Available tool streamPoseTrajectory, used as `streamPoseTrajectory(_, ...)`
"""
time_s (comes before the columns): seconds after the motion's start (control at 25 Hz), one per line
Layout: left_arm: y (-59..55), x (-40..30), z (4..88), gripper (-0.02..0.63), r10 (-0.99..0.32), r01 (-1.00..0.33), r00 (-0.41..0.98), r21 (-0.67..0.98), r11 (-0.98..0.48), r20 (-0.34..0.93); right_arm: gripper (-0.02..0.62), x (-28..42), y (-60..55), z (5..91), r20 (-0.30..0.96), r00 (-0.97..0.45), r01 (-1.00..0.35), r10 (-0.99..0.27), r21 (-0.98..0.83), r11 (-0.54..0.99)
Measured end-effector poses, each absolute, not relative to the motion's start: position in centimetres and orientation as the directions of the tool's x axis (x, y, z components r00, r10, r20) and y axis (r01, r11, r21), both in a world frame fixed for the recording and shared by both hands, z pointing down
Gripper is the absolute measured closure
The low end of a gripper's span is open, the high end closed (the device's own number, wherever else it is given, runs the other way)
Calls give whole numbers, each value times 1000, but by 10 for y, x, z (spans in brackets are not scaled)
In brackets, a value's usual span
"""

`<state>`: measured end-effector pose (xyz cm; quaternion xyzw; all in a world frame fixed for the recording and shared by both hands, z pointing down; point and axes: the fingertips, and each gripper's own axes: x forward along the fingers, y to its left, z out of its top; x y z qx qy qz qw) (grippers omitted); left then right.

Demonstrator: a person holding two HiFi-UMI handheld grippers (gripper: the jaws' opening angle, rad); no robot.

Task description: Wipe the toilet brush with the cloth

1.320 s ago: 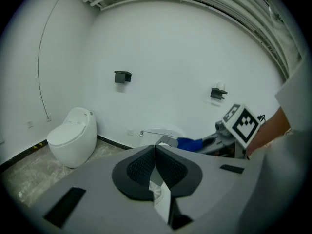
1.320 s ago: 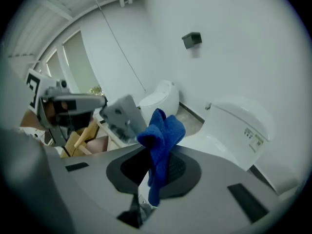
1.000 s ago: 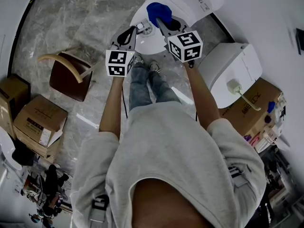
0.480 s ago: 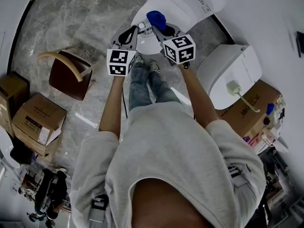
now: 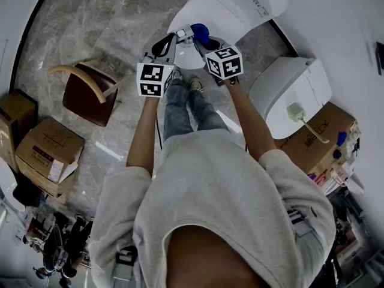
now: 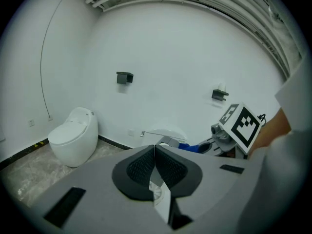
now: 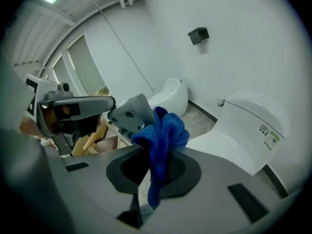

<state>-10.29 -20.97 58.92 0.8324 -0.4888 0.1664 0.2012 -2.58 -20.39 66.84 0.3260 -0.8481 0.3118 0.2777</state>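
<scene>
Cloth (image 7: 163, 130) tight in right gripper (image 7: 158, 157), toilet brush (image 6: 165, 141) tight in left gripper (image 6: 155, 148).

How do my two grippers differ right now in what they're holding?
The left gripper is shut on the grey toilet brush handle; the right gripper is shut on a blue cloth. The handle sticks out stiff past the left jaws, while the cloth bunches above the right jaws and hangs down between them. Both are raised over the white toilet, tips close together.
</scene>
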Motion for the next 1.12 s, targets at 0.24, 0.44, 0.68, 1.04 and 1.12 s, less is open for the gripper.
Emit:
streamPoseTrajectory(0.24,-209,-101,590,584,-744,-878,471,173,-445,475,538,-22,-189,708,740,-606,-723,-291,-360,590)
streamPoseTrajectory(0.44,-209,-99,590,584,-740,-876,475,169,-453,477,538,-11,-175,740,799,-561,-735,-217,-359,575)
streamPoseTrajectory(0.68,-210,-103,591,584,-741,-880,466,169,-444,483,538,11,-169,741,807,-538,-758,-242,-339,557)
streamPoseTrajectory(1.04,-211,-106,595,583,-750,-896,438,168,-412,495,538,25,-185,692,737,-551,-778,-391,-285,560)
streamPoseTrajectory(1.12,-212,-106,595,583,-747,-898,432,164,-408,505,538,27,-190,677,715,-551,-783,-430,-264,564)
